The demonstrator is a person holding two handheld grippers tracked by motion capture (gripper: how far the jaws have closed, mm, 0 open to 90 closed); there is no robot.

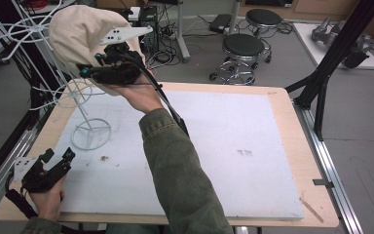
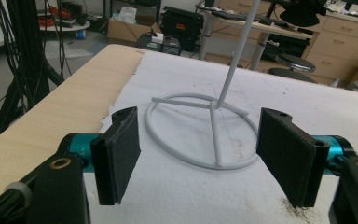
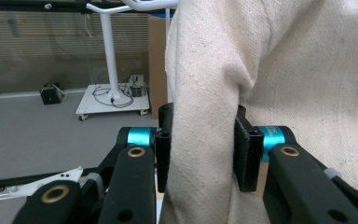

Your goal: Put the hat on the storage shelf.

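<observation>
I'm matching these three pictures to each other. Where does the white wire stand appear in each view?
High view: the white wire stand is at left on the white mat, its top under the cream cloth.
Left gripper view: its ring base and slanted pole sit centre, between the open left tongs.
Right gripper view: I cannot pick it out; the right tongs pinch a fold of the cloth.
Shared landmark: the cream cloth, or the mat.

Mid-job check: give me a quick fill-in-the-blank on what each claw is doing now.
1. The right claw pinches a fold of the cream ____.
2. The left claw has its jaws ____, with nothing between the pads.
3. The white wire stand rests on a ____-shaped base.

Missing words: hat; open; ring
</observation>
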